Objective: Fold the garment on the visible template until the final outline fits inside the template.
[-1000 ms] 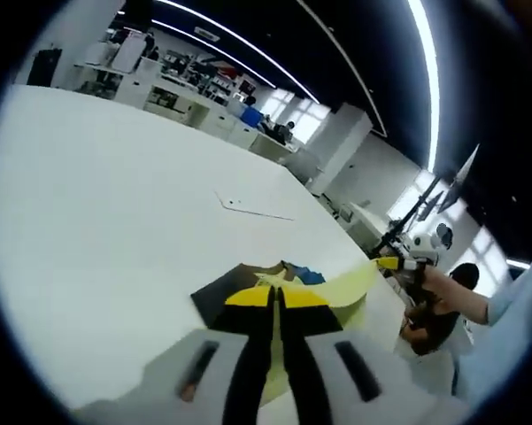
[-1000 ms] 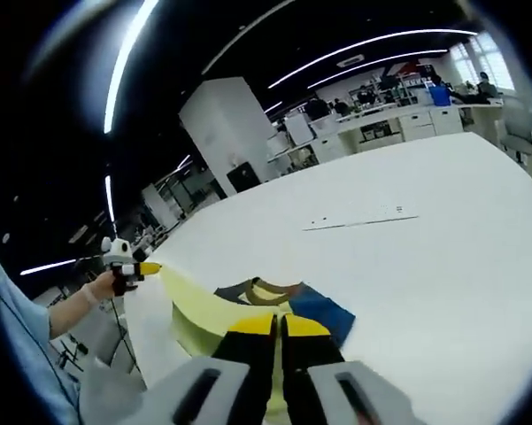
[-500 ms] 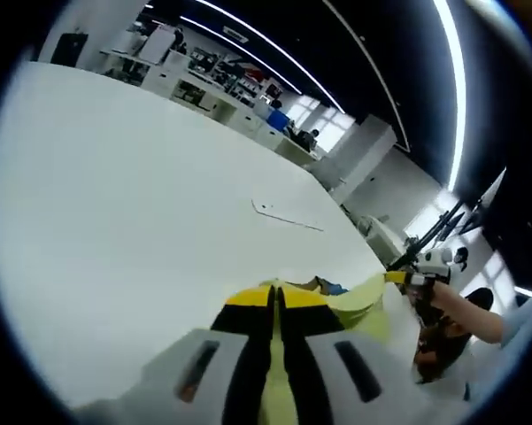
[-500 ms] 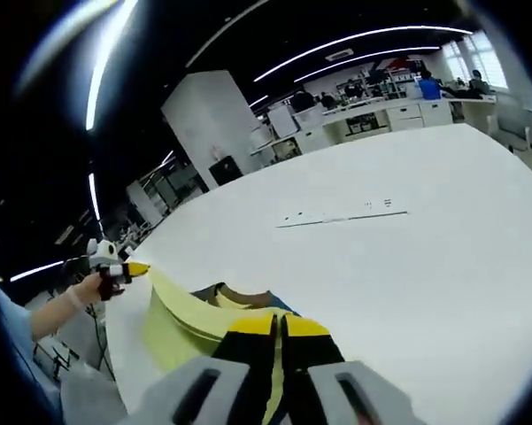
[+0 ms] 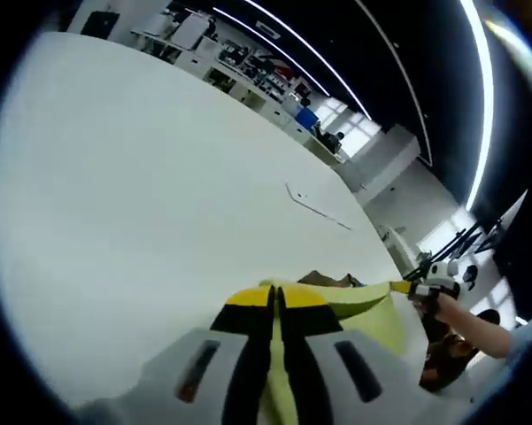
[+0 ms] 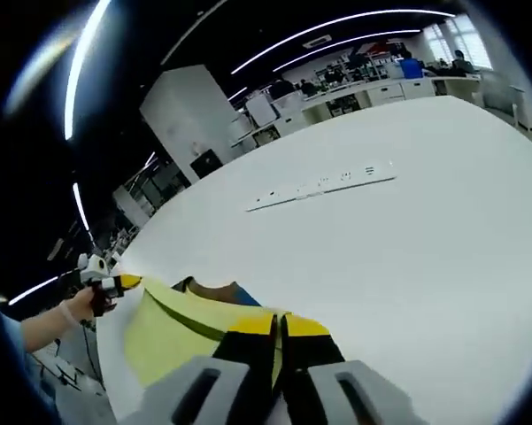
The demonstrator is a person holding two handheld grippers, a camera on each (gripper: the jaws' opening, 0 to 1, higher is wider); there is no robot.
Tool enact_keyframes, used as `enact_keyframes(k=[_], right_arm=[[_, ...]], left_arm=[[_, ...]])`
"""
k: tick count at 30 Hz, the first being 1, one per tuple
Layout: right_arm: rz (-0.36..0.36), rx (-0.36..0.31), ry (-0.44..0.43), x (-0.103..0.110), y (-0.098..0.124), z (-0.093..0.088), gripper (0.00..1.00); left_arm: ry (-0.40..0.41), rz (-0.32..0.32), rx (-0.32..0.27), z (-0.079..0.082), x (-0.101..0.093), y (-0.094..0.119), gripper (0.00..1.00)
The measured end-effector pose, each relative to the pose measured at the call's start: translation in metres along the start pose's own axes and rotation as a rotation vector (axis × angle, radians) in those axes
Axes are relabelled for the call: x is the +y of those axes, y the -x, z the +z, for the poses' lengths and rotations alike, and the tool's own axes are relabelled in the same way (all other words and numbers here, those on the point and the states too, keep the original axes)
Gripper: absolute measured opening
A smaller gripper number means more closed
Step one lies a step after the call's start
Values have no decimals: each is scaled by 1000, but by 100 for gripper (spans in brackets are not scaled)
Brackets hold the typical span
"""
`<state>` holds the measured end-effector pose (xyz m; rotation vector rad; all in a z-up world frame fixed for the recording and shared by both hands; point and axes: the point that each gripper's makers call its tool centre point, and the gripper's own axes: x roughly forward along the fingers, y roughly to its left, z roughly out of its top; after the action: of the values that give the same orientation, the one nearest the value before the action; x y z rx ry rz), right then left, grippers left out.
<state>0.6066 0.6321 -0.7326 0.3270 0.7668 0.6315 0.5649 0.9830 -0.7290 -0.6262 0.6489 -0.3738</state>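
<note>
Left gripper view: the left hand-held gripper (image 5: 276,297) is keeping its yellow-tipped jaws pressed together, clenched on the yellow garment (image 5: 363,310), which is running down between the jaws and out to the right. The cloth is stretching toward the right hand-held gripper (image 5: 402,287), carried in a hand (image 5: 438,301), which is gripping the garment's far corner. A dark brown part of the garment is peeking out just beyond the left jaws. All of this is sitting at the near edge of the white counter (image 5: 142,177), and a thin line (image 5: 317,205) is lying farther out on the counter, well apart from the garment.

Right gripper view: the right hand-held gripper (image 6: 278,322) is likewise clenched on the garment (image 6: 173,328), whose yellow cloth is spreading to the left along the counter's (image 6: 407,248) near edge. The left hand-held gripper (image 6: 124,282) is pinching the garment's opposite corner, held by a hand (image 6: 78,306). A brown and blue patch is showing at the garment's upper edge. A pale strip (image 6: 323,184) is lying farther out on the counter.
</note>
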Motion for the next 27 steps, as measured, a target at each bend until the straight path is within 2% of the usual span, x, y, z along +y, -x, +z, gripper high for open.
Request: enact_keyframes(k=[7, 14, 17, 20, 22, 24, 27], right_arm=[[-14, 9, -26, -7, -7, -10, 0], [-11, -4, -13, -6, -7, -10, 0], [4, -2, -3, -4, -6, -10, 0], [25, -1, 13, -2, -4, -11, 0], [33, 1, 16, 0, -3, -13, 4], [48, 10, 22, 3, -2, -16, 8], [70, 17, 56, 11, 1, -20, 15]], left_arm=[[5, 25, 29, -12, 11, -4, 0], [-5, 37, 46, -16, 15, -7, 0], [-22, 4, 42, -14, 9, -8, 0], [-54, -1, 46, -14, 8, -8, 0], [-65, -32, 53, -15, 3, -7, 1], [-63, -49, 61, -17, -1, -6, 6], [-117, -58, 74, -20, -5, -4, 19]])
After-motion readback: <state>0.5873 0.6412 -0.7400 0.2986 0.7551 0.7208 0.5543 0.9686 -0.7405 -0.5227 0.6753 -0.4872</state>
